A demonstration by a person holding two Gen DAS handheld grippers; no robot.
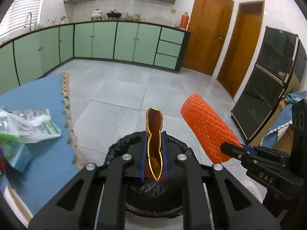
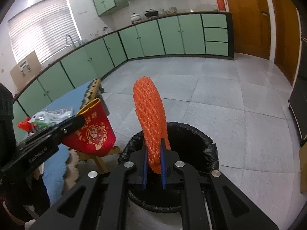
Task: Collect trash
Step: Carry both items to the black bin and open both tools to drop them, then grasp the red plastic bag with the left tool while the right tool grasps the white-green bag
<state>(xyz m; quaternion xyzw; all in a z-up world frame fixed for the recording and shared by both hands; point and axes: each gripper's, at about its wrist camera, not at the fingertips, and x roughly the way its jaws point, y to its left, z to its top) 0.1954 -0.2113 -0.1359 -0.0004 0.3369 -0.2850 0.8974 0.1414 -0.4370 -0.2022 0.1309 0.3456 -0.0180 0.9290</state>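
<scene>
1. Claws first: the left claw (image 1: 154, 153) is pinched nearly closed on a red paper bag (image 1: 154, 126) with gold edging, its blue pads pressing the folded sides together.
2. Seen from the right wrist view, that same red paper bag (image 2: 92, 132) shows a gold printed emblem and hangs beside the blue-covered counter (image 2: 55, 164).
3. The right claw (image 2: 154, 164) is likewise almost closed, gripping the lower end of an orange foam net sleeve (image 2: 150, 115) that stands up and tilts a little left.
4. From the left wrist view the orange foam net sleeve (image 1: 209, 128) slants up to the left, away from the right claw (image 1: 233, 150).
5. A bin lined with a black bag (image 2: 209, 143) stands on the grey tiled floor (image 2: 230, 99), right below both claws; bag and sleeve are held above its mouth.
6. On the counter (image 1: 44, 159) at the left lie a crumpled clear wrapper with green print (image 1: 28, 124) and a pale teal box (image 1: 17, 153).
7. Green cabinets (image 1: 124, 40) line the far wall.
</scene>
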